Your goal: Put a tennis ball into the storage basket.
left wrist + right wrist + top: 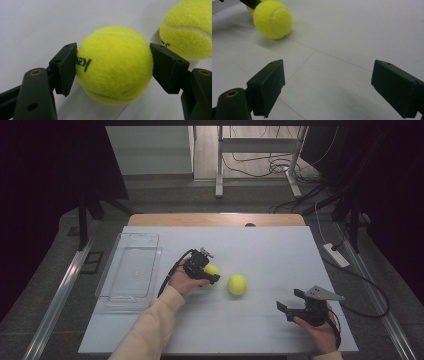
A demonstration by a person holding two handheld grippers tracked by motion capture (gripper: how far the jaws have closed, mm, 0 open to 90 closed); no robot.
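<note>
Yellow gripped ball (113, 65) | half-hidden behind left hand-held gripper (207, 271) overhead

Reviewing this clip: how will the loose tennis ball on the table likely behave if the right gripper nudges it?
The loose tennis ball is round on a flat white table, so it probably rolls away. Its fuzzy felt likely resists slipping. The right gripper stands open, apart from it.

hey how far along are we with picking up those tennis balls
Done: nothing is put away; the clear tray holds no ball. In hand: the left gripper is shut on one ball, which sits low on the table. Left: the second ball lies loose beside it, and the right gripper waits open, apart from it. Going by the tray, both balls probably have to go there.
</note>
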